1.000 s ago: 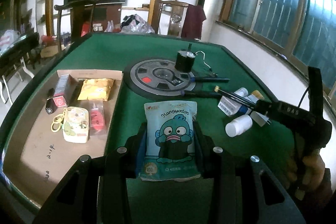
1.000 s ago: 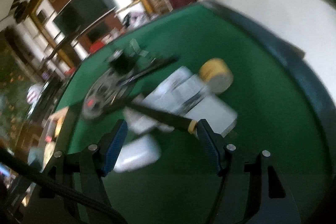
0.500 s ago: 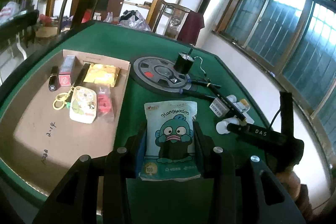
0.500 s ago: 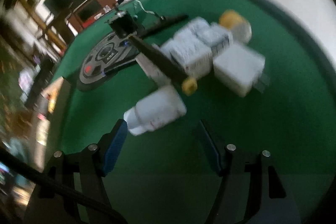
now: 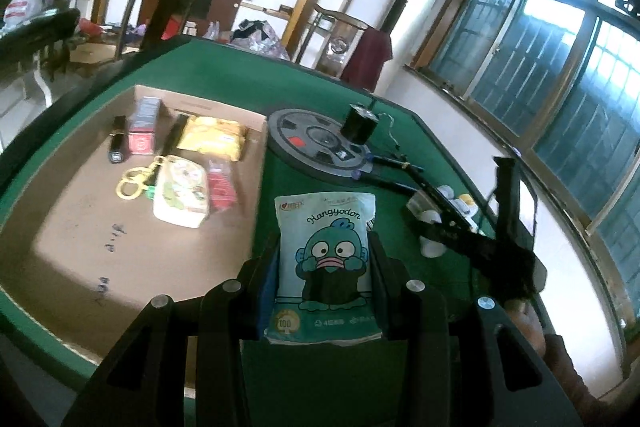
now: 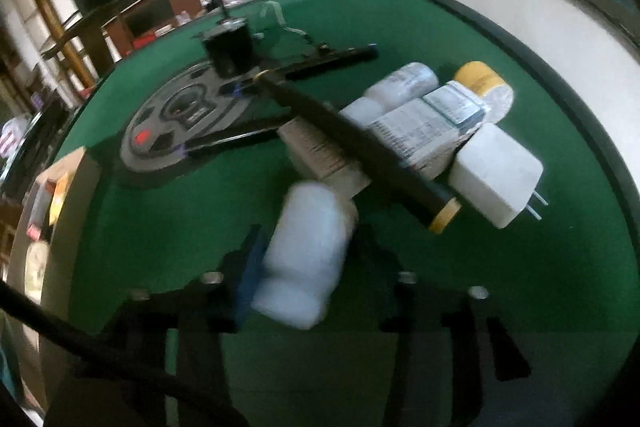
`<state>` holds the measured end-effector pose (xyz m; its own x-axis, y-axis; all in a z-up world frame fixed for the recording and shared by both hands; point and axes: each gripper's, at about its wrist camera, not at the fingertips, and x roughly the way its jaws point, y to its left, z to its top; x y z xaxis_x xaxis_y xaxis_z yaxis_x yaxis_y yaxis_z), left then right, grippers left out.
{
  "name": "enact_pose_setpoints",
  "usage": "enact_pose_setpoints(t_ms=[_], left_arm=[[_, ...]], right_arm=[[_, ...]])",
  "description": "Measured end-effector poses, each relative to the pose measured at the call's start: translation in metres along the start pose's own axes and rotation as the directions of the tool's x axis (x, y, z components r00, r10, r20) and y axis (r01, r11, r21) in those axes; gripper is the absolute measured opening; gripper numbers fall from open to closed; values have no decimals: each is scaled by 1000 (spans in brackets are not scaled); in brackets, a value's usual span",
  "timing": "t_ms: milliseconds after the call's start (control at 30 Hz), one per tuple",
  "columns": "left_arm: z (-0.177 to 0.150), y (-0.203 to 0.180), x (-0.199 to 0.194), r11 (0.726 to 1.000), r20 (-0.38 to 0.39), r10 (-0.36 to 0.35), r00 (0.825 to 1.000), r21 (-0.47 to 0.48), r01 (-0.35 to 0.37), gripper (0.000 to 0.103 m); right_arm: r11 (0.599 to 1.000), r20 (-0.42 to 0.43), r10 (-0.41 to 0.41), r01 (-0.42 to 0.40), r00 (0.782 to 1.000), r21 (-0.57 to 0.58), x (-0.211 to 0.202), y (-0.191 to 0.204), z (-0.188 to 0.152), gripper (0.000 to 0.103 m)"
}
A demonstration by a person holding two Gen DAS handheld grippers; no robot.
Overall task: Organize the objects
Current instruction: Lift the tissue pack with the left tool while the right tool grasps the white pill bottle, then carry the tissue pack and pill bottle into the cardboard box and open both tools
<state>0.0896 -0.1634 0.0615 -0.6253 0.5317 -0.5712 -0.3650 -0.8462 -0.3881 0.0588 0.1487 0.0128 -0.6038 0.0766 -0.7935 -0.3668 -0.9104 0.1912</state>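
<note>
Tissue pack (image 5: 326,263): clamped upright in my left gripper (image 5: 324,267) — tilted down over the table (image 5: 224,83).
White bottle (image 6: 306,251): my right gripper (image 6: 308,267), pitched steeply down, has just closed on it.

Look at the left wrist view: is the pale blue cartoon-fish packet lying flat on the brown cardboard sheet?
No. The pale blue cartoon-fish packet is clamped upright in the left gripper, over green felt beside the brown cardboard sheet.

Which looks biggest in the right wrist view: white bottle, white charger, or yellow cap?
1. white bottle, though it is nearest the camera, so unsure
2. white charger
3. yellow cap
</note>
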Motion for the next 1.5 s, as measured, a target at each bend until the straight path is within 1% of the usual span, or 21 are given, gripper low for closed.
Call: enact_pose_setpoints(t_ms=[67,100,167,200,267,300,333,367,433,533,567,633,733,867,967,1100,1233,1367,1433,1467,1500], left_arm=[[0,7,-3,1000,9,5,1000,-15,-5,35],[1,10,-4,1000,14,5,1000,-21,-5,35],[1,14,-6,1000,26,16,1000,-25,-15,35],[2,16,-6,999,30,21,999,-26,-20,35],[2,20,-8,999,39,32,999,-32,-31,35],[2,21,-9,999,45,39,998,-34,-37,35],[3,21,-11,998,51,44,998,-35,-42,35],[3,21,-13,998,60,50,997,-33,-48,35],[5,20,-18,998,78,65,995,-18,-64,35],[8,19,-24,997,105,80,991,-6,-80,35],[10,19,-26,996,113,86,990,-6,-86,35],[12,23,-28,995,124,101,987,-8,-101,35],[16,30,-33,991,141,136,981,-9,-136,35],[21,47,-40,981,167,192,967,-19,-192,35],[23,67,-44,972,177,233,956,-42,-230,35],[24,93,-46,962,172,271,947,-88,-259,35],[23,110,-48,954,169,293,941,-117,-276,35],[24,120,-44,949,159,308,938,-122,-291,35],[25,123,-41,943,151,329,932,-106,-315,35],[27,124,-38,938,142,345,928,-91,-335,35],[30,127,-35,933,131,359,924,-77,-352,35]], right_arm=[[996,-3,84,-84,997,-9,-6,0,-8,33],[995,10,89,-89,996,-33,-13,3,-13,33],[993,58,78,-73,995,-93,-30,12,-21,33],[990,94,58,-45,994,-135,-40,19,-25,33],[975,189,23,21,982,-223,-63,36,-35,33],[962,252,5,65,968,-267,-77,45,-42,33],[952,296,-5,96,955,-291,-86,52,-46,33],[938,355,-13,134,935,-320,-97,60,-52,33],[919,436,-10,180,900,-350,-113,70,-60,33],[894,516,-5,235,857,-382,-126,85,-67,33],[885,534,-4,251,846,-391,-129,89,-69,33],[865,566,1,283,825,-414,-132,99,-73,33],[838,598,9,319,802,-442,-132,112,-79,33],[806,633,24,360,773,-470,-133,131,-86,33],[791,648,43,371,760,-487,-135,143,-89,33],[774,646,65,370,761,-513,-133,159,-93,33],[764,642,84,365,762,-533,-129,175,-95,33],[756,619,108,341,778,-559,-125,188,-97,33],[755,584,130,302,801,-582,-123,195,-95,33],[767,561,120,282,819,-576,-122,199,-91,33],[777,491,158,199,856,-597,-118,204,-85,33]])
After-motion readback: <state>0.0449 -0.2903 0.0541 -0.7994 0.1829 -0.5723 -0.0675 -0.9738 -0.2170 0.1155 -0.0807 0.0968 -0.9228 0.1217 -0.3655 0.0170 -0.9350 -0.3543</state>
